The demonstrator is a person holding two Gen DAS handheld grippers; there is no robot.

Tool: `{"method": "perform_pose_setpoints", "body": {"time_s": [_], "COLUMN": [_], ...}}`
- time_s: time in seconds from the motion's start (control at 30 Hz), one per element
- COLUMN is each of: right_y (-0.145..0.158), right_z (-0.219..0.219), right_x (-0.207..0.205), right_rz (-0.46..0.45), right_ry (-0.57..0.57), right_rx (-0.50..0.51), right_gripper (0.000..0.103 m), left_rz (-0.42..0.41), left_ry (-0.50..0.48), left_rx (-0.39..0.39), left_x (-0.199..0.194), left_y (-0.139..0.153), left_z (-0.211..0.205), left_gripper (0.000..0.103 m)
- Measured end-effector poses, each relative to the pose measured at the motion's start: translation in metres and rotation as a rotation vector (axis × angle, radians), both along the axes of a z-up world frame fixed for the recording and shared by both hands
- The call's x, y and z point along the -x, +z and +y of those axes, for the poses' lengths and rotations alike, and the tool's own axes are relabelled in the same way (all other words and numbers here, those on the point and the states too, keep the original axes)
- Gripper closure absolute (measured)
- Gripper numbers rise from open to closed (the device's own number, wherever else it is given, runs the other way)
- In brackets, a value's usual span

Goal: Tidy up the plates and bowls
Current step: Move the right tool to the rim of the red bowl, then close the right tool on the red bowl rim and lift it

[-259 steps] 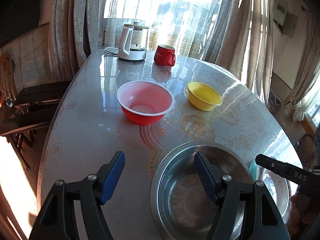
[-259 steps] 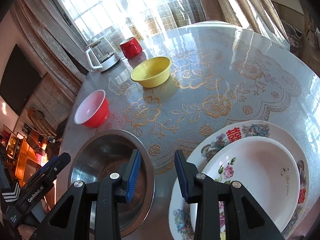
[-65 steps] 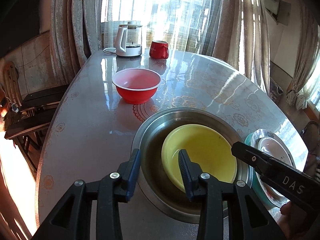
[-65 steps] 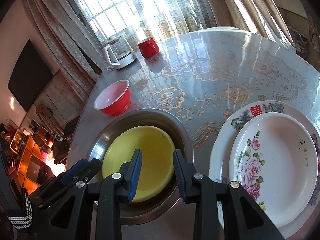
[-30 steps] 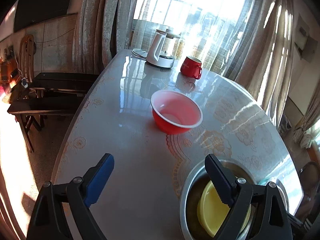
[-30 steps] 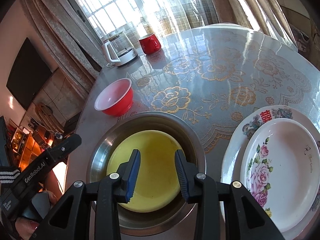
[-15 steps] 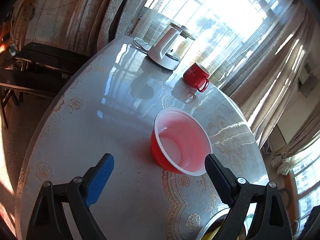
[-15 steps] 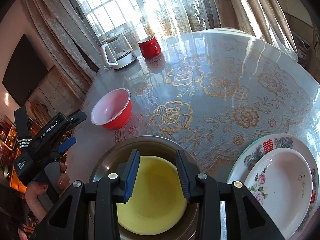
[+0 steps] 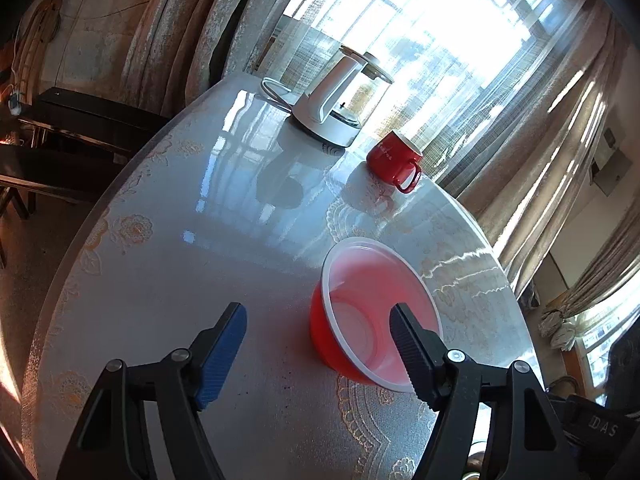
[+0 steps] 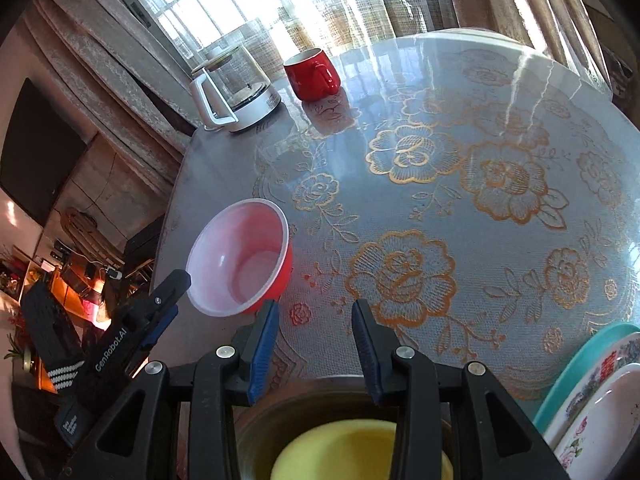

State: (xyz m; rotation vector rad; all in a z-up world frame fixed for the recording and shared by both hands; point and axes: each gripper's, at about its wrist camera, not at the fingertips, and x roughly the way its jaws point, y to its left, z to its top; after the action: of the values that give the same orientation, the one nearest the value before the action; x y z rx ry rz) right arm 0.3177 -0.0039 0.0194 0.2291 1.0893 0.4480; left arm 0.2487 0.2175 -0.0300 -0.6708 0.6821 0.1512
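left gripper (image 9: 318, 342) jaws wide around red bowl (image 9: 374, 312) | right gripper (image 10: 314, 344) jaws apart, empty | right view only: yellow bowl (image 10: 360, 456)

Showing black frames on left gripper (image 9: 318, 310) and right gripper (image 10: 315, 304), blue ribbed pads (image 9: 220, 356), silver screws (image 9: 180, 355). Wearing white "GenRobot.AI" lettering (image 10: 111, 350) and a striped strap (image 10: 66, 372).

A home dining room. A round desk (image 10: 520, 128) with a lace cloth carries a kettle (image 10: 234, 88) and mug (image 10: 312, 72). Heavy curtains (image 9: 532, 152) frame the sunlit window (image 9: 420, 28) at upper right.
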Motion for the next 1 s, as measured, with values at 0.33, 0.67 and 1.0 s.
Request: {"method": "perform_pose_setpoints", "body": {"time_s": [0.33,0.67,1.0], "right_y": [-0.015,-0.041,-0.04], "right_z": [0.034,0.047,0.048], "right_x": [-0.035,-0.044,-0.036], "right_rz": [0.03,0.11,0.09], "right_ry": [0.001,0.022,0.045], "right_rx": [0.022,0.027,0.012], "right_gripper": [0.065,0.073,0.09], "left_rz": [0.025,0.055,0.059], "left_ry": [-0.038,-0.074,-0.129], "left_rx": [0.03,0.021,-0.043], "left_x": [-0.006,-0.01,-0.014], "left_y": [-0.009,-0.015,-0.015], "left_z": [-0.001,-0.007,-0.02], "left_gripper": [0.039,0.052,0.084]}}
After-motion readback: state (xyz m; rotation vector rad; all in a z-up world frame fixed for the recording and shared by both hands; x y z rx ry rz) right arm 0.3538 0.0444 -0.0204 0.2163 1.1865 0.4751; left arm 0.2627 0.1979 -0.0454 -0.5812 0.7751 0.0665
